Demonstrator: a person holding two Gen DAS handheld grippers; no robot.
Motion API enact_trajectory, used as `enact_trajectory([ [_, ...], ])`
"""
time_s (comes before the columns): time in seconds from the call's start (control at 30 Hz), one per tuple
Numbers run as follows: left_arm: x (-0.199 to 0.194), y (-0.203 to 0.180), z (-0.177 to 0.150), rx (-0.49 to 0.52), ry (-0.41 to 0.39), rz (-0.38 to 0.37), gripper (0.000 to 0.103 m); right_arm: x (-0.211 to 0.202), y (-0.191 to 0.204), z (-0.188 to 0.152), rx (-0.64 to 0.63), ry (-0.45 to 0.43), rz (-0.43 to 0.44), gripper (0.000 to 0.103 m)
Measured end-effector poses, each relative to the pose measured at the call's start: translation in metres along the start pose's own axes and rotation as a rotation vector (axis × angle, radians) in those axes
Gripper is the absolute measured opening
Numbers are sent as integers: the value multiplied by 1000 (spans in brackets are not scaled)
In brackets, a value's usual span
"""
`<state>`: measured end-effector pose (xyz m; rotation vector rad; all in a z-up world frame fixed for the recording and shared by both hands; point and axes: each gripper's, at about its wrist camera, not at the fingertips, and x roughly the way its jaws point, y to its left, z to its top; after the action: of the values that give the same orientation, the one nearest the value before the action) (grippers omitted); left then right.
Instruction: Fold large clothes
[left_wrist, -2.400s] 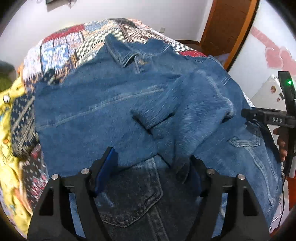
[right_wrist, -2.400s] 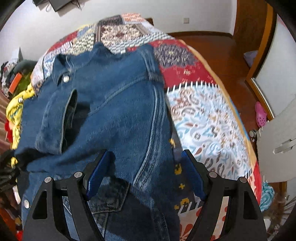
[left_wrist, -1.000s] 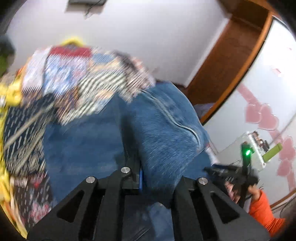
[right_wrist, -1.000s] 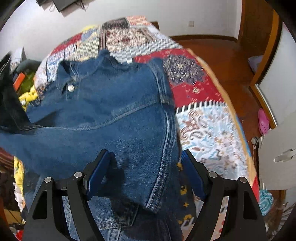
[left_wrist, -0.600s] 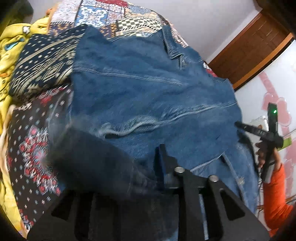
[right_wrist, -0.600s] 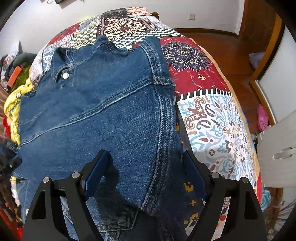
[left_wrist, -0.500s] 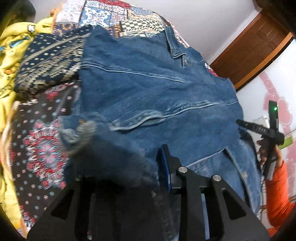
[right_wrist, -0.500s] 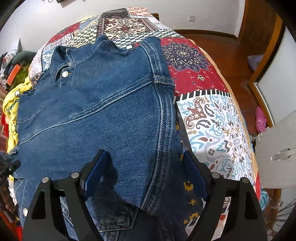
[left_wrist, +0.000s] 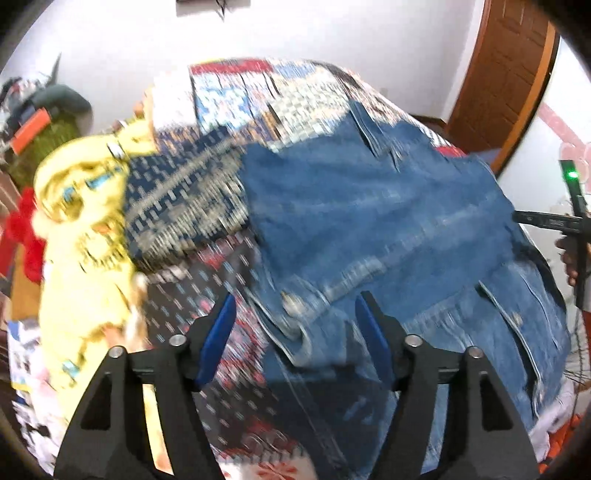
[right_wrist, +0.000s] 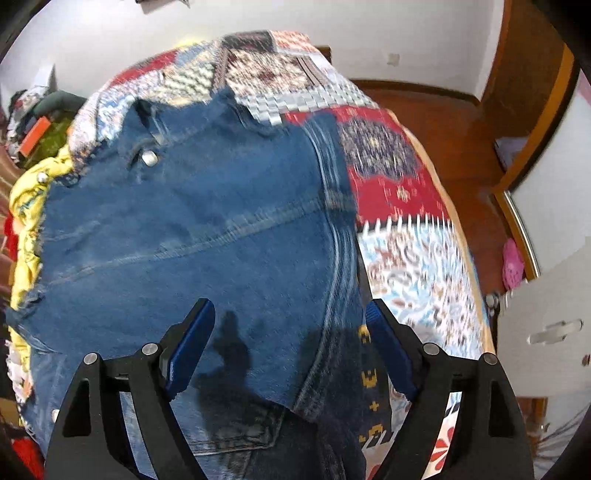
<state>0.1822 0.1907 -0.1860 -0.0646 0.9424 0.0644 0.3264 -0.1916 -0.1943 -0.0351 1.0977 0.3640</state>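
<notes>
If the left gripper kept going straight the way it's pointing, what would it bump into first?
Probably the denim jacket: its buttoned cuff lies between the left gripper's opening fingers, not pinched. Blur makes depth uncertain.

Left gripper (left_wrist: 295, 325) jaws opening, sleeve cuff (left_wrist: 295, 314) released onto denim jacket (left_wrist: 388, 229), now folded across
</notes>
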Motion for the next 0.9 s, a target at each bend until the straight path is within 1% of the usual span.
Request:
enact_trajectory([
  [0.17,18,12,44,-12,-35,10,70,-17,1,31,3,-60,50,81],
  [0.27,41,23,68,-53,-24,0,71,-18,-1,56,5,-86,76,81],
  [0.33,62,35,84,-98,-10,-20,70,-11,-5,70,8,-101,63,81],
  [0.43,92,48,98,-158,24,-42,71,9,-15,84,36,-80,30,81],
  [0.57,139,61,109,-207,120,-84,70,41,-29,94,67,-28,58,81],
  [0.67,166,66,114,-226,152,-120,70,64,-35,97,84,11,61,80],
  [0.7,173,67,115,-231,156,-123,66,70,-36,97,85,22,66,76],
  [0.73,179,68,115,-239,156,-124,57,75,-37,98,86,34,66,70],
  [0.77,185,68,115,-251,159,-130,54,79,-39,98,86,41,66,68],
  [0.83,189,70,116,-279,134,-133,40,84,-42,99,94,39,66,68],
  [0.87,189,69,117,-282,122,-124,34,85,-44,100,104,22,58,67],
  [0.9,190,69,118,-279,120,-121,27,86,-47,101,111,11,49,61],
])
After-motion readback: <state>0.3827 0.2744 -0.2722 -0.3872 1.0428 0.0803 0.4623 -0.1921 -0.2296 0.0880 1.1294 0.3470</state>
